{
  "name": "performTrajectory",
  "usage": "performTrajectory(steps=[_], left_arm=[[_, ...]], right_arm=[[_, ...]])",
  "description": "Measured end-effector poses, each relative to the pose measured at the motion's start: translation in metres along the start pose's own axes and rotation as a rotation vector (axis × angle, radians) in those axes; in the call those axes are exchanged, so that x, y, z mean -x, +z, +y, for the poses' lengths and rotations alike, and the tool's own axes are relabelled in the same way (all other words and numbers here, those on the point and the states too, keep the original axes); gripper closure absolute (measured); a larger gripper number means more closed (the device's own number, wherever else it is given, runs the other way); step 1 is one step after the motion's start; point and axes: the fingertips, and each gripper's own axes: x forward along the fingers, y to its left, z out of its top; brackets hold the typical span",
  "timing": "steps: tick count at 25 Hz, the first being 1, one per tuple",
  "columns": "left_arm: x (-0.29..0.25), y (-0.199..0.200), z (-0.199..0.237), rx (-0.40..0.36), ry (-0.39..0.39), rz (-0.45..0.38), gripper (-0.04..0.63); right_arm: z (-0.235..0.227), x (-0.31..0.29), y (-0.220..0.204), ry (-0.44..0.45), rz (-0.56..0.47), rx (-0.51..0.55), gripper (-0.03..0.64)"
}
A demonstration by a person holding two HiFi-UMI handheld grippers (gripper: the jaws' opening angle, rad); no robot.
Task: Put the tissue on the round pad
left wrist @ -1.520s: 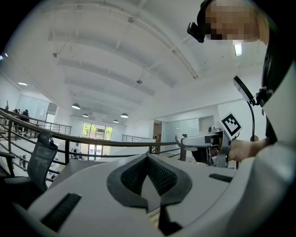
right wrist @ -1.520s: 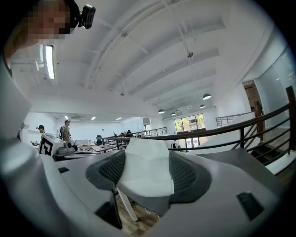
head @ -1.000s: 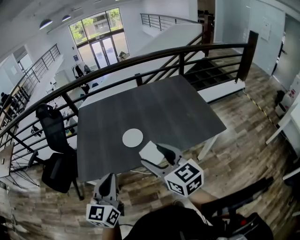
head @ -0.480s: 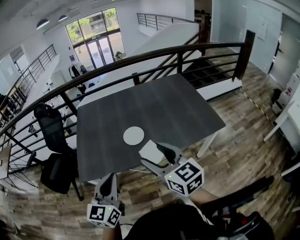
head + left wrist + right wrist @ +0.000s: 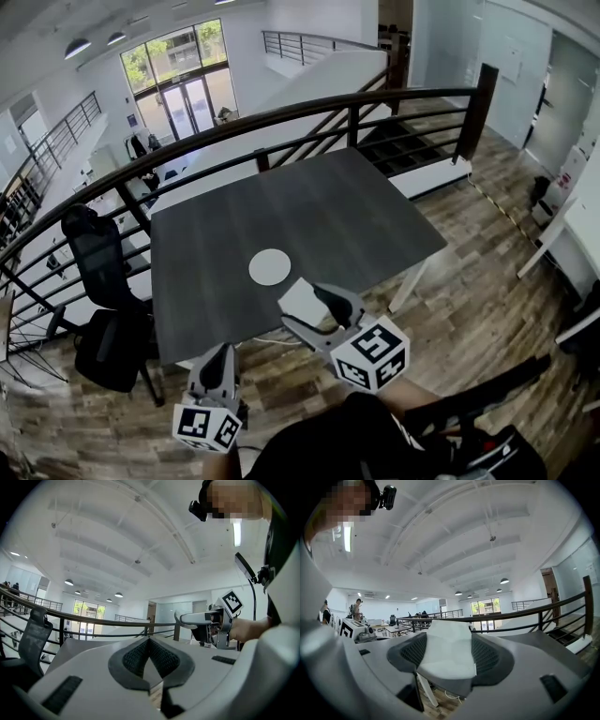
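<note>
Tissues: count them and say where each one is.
1. The tissue is clamped in the right tongs, short of the round pad. The left tongs are shut and empty; none lies on the table.

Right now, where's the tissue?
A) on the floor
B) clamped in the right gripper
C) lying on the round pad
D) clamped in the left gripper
B: the right gripper view shows the white tissue pinched between the jaws of the right gripper, and in the head view the round pad has nothing on it.
</note>
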Motion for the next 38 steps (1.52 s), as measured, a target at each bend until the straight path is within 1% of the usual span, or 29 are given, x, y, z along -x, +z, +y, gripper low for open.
performTrajectory(steps=[5, 12, 17, 20, 29, 33, 38], left_arm=[[0.006, 0.004, 0.001, -0.003, -0.016, -0.018, 0.601], [0.012, 0.001, 0.01, 0.008, -0.015, -0.027, 0.601], [0.006, -0.002, 0.009, 0.011, -0.017, -0.019, 0.601], [0.001, -0.002, 0.016, 0.005, 0.002, -0.015, 0.601], [-0.026, 0.013, 0.043, -0.013, 0.092, -0.014, 0.601], [-0.049, 0.01, 0.06, -0.01, 0.121, -0.003, 0.601], [-0.088, 0.007, 0.078, -0.022, 0.13, 0.021, 0.601]], right_arm=[[0.004, -0.001, 0.0, -0.021, -0.004, -0.006, 0.311], [0.009, -0.004, 0.003, -0.034, -0.013, 0.006, 0.311], [-0.001, -0.009, -0.001, -0.04, -0.005, -0.011, 0.311], [-0.008, -0.02, -0.001, -0.028, -0.012, -0.02, 0.311], [-0.035, -0.072, 0.007, 0.053, -0.017, -0.037, 0.311], [-0.053, -0.098, 0.01, 0.084, -0.013, -0.038, 0.311], [-0.086, -0.13, 0.011, 0.097, 0.0, -0.041, 0.311]])
